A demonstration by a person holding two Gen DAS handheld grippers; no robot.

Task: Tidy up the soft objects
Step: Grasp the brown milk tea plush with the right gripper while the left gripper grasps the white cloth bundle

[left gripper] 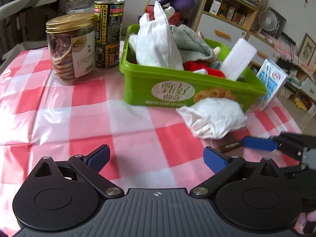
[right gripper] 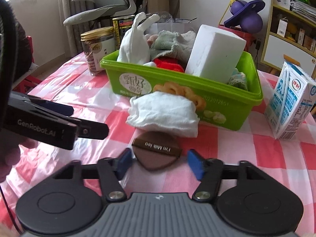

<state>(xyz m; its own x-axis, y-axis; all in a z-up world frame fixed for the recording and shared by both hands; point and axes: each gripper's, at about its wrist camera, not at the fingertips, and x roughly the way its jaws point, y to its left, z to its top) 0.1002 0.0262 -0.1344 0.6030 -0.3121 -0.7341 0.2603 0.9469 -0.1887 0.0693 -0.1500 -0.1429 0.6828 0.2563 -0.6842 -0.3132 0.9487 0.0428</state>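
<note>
My right gripper [right gripper: 159,162] has its blue pads either side of the brown puff [right gripper: 156,153], the left pad touching or nearly touching its edge, the right pad clearly apart from it, so nothing is clamped. My left gripper [left gripper: 157,158] hangs wide apart over bare checked tablecloth [left gripper: 79,118], holding nothing.

The puff, I judge, is light, spongy and thin (a cosmetic cushion, by the look of it), so it should squash rather than resist and could slide on the glossy cloth. I would take it across its widest part, just under the ribbon band, low enough for the pads to get beneath its rim.

It is teardrop-shaped, its point towards me, matte brown, with a darker satin band printed "I'm Milk tea". It lies flat on the tablecloth, its far edge tucked just under the crumpled white cloth [right gripper: 164,112], which rests against the front wall of the green box [right gripper: 246,96]. The box already holds a white pouch [right gripper: 134,47], a grey-green towel [right gripper: 167,41], something red, and a white foam block [right gripper: 215,53].
</note>
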